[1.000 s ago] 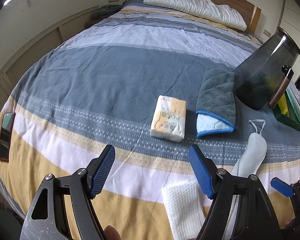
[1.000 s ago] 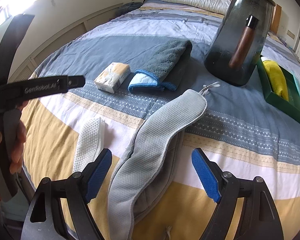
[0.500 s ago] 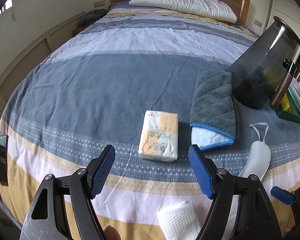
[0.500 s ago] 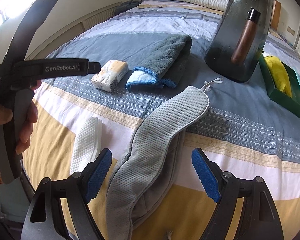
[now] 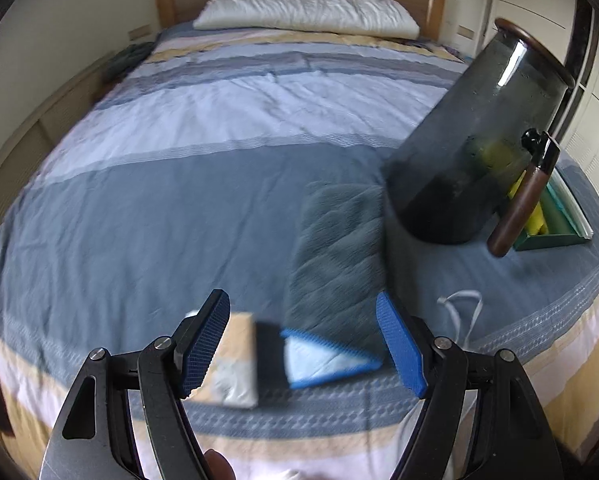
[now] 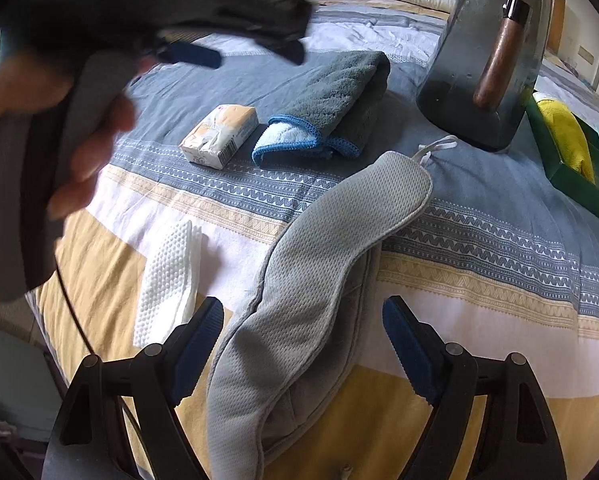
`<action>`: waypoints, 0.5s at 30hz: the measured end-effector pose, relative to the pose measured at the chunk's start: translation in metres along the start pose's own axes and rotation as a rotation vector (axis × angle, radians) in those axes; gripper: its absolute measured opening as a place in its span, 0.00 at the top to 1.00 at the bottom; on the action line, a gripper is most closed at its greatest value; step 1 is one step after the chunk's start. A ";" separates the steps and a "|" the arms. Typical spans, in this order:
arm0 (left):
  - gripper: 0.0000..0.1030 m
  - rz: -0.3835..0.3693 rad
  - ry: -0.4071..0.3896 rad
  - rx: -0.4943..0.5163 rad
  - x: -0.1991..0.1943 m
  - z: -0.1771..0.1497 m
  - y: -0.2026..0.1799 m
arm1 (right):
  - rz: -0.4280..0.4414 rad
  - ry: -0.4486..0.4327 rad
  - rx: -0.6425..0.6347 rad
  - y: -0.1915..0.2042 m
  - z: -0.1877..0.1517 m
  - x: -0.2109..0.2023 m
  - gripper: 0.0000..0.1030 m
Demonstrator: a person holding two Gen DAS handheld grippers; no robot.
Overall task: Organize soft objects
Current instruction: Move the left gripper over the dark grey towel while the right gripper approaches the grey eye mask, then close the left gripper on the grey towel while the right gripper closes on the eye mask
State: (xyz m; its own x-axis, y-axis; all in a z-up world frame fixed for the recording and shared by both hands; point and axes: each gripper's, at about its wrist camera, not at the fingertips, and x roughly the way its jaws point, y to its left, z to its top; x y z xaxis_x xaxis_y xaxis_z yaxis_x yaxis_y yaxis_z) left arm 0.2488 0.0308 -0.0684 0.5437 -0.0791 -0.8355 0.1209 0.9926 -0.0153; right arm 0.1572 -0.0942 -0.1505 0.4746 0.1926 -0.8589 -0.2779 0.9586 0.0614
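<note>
The grey towel (image 6: 341, 92) with blue edging lies folded on the striped bed cover (image 5: 159, 208), just right of the tissue pack (image 6: 219, 136) and left of the dark glass jug (image 6: 487, 52). Nearer lie the grey eye mask (image 6: 315, 264) and a white paper napkin (image 6: 167, 280). The left gripper (image 5: 305, 344) hangs released above the towel's near end. The right gripper (image 6: 303, 344) is released too, over the mask, not touching it.

We swing our left gripper (image 5: 303, 344) from over the near stripes and the white wipe toward the towel (image 5: 335, 264). The towel's blue-edged corner now sits between the open jaws, and the tissue pack (image 5: 235, 364) lies partly behind the left jaw.
</note>
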 end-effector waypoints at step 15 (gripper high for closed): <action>0.32 0.012 0.135 0.063 0.074 0.024 -0.027 | 0.004 0.032 0.028 -0.009 0.002 0.024 0.21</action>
State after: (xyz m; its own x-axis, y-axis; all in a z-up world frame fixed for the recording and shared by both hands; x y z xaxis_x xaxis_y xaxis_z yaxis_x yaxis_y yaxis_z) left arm 0.3061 -0.0043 -0.1166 0.4294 -0.0495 -0.9018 0.1686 0.9853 0.0262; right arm 0.1727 -0.0977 -0.1712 0.4466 0.1897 -0.8744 -0.2559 0.9635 0.0784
